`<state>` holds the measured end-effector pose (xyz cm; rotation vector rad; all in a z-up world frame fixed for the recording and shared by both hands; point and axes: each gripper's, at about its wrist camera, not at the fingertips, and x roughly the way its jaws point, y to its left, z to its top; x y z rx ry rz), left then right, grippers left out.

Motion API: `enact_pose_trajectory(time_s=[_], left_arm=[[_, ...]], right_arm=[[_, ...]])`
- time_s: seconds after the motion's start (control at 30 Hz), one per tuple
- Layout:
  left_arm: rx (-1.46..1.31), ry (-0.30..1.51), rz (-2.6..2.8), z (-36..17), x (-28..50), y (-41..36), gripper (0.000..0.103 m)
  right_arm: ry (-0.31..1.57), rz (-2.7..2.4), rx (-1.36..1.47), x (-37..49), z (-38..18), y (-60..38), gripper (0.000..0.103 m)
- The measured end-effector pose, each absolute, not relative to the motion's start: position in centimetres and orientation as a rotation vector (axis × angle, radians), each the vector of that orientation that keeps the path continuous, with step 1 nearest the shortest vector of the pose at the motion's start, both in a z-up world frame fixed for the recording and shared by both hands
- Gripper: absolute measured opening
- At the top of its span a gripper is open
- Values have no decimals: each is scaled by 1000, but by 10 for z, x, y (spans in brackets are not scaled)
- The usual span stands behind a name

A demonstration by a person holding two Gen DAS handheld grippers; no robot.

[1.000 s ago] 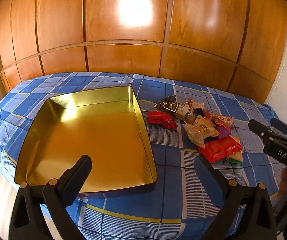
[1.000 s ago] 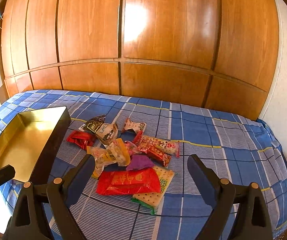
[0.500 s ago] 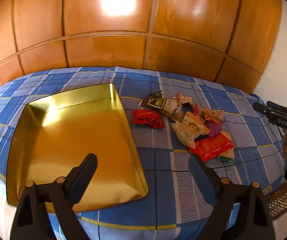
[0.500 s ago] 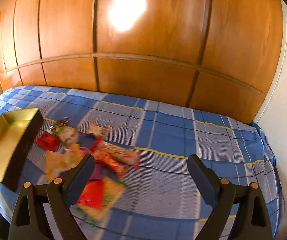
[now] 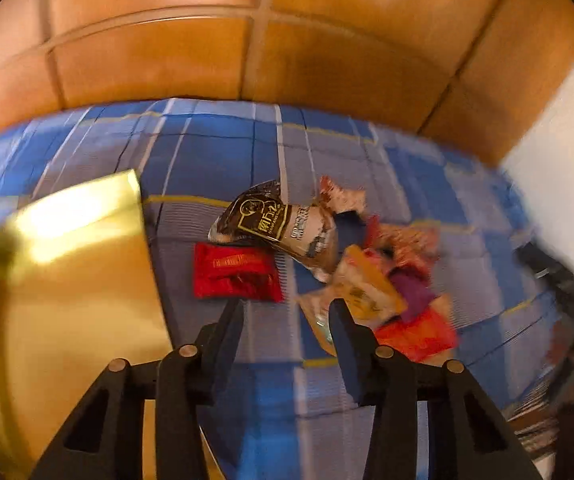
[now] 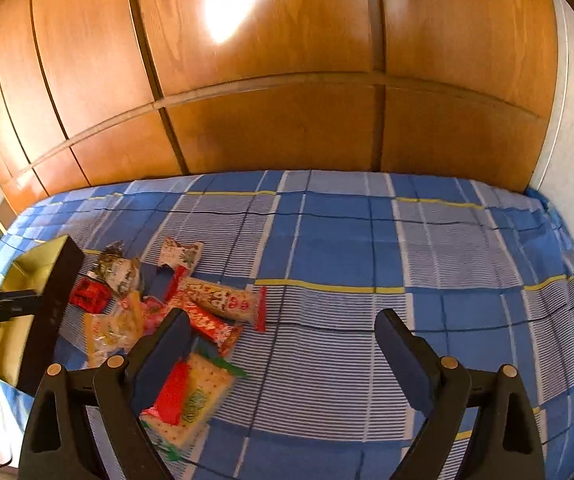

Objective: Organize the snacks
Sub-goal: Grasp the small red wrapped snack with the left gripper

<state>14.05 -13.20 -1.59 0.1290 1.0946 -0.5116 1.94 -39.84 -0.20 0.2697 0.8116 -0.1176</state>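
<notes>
A pile of snack packets lies on the blue plaid bed. In the left wrist view a small red packet (image 5: 235, 276) lies nearest, a dark brown and white bag (image 5: 277, 226) behind it, a yellow-orange packet (image 5: 371, 292) to the right. A gold tin tray (image 5: 71, 280) sits left of them. My left gripper (image 5: 287, 312) hovers just in front of the red packet, jaws partly closed and empty. My right gripper (image 6: 283, 328) is wide open and empty above the bed, right of the pile; its left finger (image 6: 163, 356) overlaps a red packet (image 6: 171, 392).
The tray's dark outer wall (image 6: 53, 316) shows at the left of the right wrist view. Wooden wardrobe panels (image 6: 287, 80) stand behind the bed. A white wall (image 5: 559, 160) is on the right. The plaid cover (image 6: 447, 280) stretches right of the snacks.
My left gripper has moved forward and right toward the snack pile and its jaws have narrowed. My right gripper has swung right, so the pile sits at its left.
</notes>
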Motion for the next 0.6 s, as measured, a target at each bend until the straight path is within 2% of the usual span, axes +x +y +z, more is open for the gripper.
enact_pose_trajectory(time_s=[0.07, 0.13, 0.3, 0.6], left_arm=[[210, 1098, -496, -23, 151, -139, 46], [352, 1098, -517, -34, 162, -151, 60], [702, 1073, -623, -60, 165, -162, 61], [791, 1130, -760, -81, 189, -166, 61]], right_arm=[[804, -114, 272, 19, 1, -398, 95], [797, -109, 281, 18, 3, -399, 95], [809, -104, 303, 20, 2, -402, 95], [839, -97, 297, 23, -3, -399, 95]])
